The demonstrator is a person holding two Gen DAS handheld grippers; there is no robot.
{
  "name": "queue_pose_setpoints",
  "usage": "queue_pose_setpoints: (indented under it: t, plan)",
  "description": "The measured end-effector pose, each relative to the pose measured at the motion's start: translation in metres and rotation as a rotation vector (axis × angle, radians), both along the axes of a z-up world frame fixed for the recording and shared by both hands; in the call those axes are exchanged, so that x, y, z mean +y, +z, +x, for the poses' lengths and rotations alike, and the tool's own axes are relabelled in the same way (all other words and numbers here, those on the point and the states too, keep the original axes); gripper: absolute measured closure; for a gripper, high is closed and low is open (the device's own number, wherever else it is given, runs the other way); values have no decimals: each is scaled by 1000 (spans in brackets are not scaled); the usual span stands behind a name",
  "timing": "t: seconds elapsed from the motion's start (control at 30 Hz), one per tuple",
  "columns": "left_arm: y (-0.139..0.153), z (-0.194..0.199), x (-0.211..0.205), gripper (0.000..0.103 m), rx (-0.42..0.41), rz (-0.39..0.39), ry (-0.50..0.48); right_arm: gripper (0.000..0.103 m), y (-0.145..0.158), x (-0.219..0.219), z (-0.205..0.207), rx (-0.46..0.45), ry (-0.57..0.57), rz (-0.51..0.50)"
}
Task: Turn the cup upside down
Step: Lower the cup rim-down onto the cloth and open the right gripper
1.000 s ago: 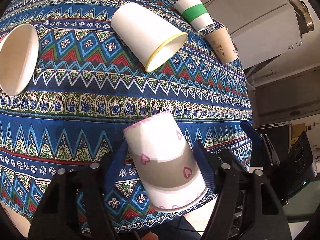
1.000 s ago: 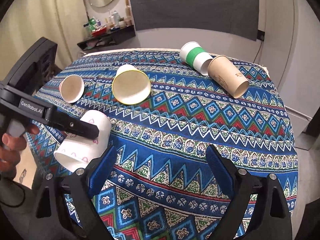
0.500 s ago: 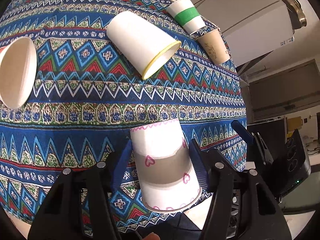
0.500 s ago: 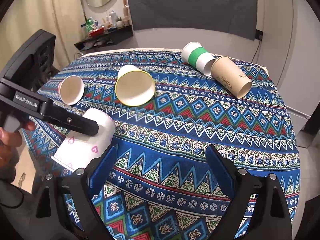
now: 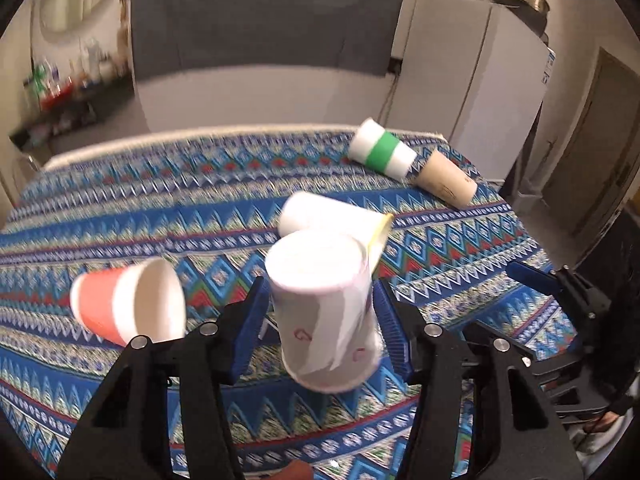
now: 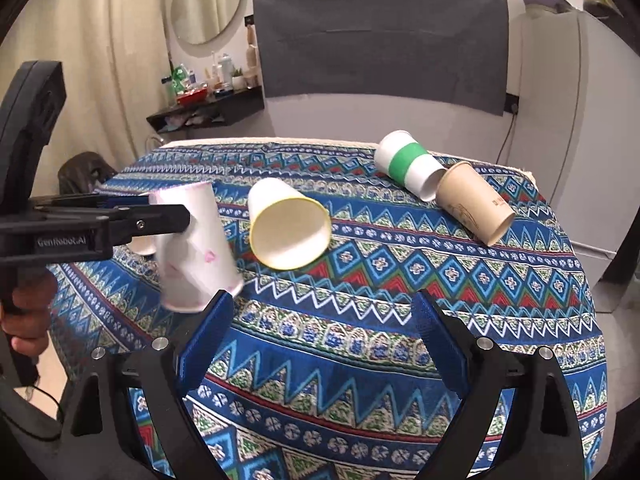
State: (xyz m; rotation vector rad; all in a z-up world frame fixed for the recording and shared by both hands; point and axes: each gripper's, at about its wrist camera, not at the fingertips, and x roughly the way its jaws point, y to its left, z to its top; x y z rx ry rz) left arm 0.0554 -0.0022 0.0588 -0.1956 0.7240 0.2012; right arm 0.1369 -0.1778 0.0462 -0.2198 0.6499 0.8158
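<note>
My left gripper (image 5: pixel 320 316) is shut on a white paper cup with pink hearts (image 5: pixel 324 312). The cup is held above the patterned tablecloth (image 5: pixel 160 208), base up and mouth down, slightly tilted. In the right wrist view the same cup (image 6: pixel 196 248) hangs from the left gripper at the left, mouth toward the cloth. My right gripper (image 6: pixel 320 336) is open and empty over the near part of the table.
Several cups lie on their sides: a white yellow-rimmed one (image 6: pixel 288 228) in the middle, a green-banded one (image 6: pixel 408 168) and a brown one (image 6: pixel 476 208) at the back right, a red-and-white one (image 5: pixel 128 304) at the left. A white cabinet (image 5: pixel 472 92) stands behind the table.
The left gripper has rotated and lifted the heart cup, turning it from lying tilted to base up, mouth down. The right gripper has stayed almost still.
</note>
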Motion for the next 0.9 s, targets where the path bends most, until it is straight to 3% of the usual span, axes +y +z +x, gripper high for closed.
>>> queue_pose_setpoints:
  t: [0.13, 0.3, 0.37, 0.53, 0.6, 0.73, 0.9]
  plan:
    - [-10, -14, -7, 48, -70, 95, 7, 17, -6, 3, -9, 16, 3, 20]
    - [-15, -21, -8, 46, -82, 82, -16, 17, -7, -2, -24, 16, -13, 4]
    - [-10, -29, -5, 31, -110, 76, -26, 17, -5, -4, -29, 23, -23, 18]
    - [-1, -43, -6, 18, -149, 94, -39, 17, -1, -2, -48, -16, -53, 34]
    - [0, -50, -8, 7, -161, 106, -46, 17, -1, -2, -56, -26, -84, 46]
    - [-1, -60, -11, 6, -205, 131, -72, 15, -4, -8, -68, -43, -143, 90]
    - [-15, -62, -10, 6, -209, 142, -94, 15, -8, -9, -78, -98, -223, 77]
